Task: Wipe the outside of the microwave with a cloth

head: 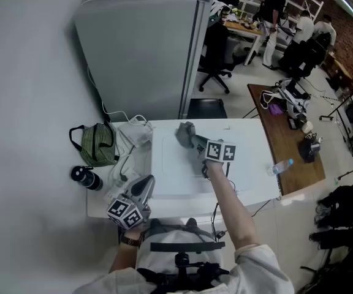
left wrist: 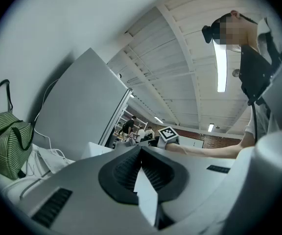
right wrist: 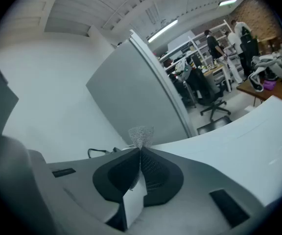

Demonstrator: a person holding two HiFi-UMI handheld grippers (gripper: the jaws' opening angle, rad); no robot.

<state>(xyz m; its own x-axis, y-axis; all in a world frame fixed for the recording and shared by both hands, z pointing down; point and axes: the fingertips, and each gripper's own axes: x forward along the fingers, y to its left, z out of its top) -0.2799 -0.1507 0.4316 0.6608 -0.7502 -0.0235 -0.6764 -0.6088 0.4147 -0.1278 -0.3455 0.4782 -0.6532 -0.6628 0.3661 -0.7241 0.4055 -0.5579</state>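
Observation:
From the head view I look down on the white microwave [head: 179,170], which stands on a white table [head: 253,176]. A grey cloth [head: 184,131] lies bunched on the far part of its top, and my right gripper [head: 192,139] is shut on it. In the right gripper view a grey tuft of the cloth [right wrist: 141,132] sticks out past the shut right gripper [right wrist: 141,150], with the microwave's white top [right wrist: 244,136] beside it. My left gripper [head: 144,187] hovers at the microwave's near left corner. Its jaws [left wrist: 141,149] are shut with nothing between them.
A tall grey cabinet [head: 146,54] stands behind the table. Left of the microwave are a green striped bag [head: 97,144], a dark bottle [head: 86,177] and white cables [head: 136,133]. A wooden desk [head: 287,139] stands at the right, and an office chair [head: 216,60] and people are farther back.

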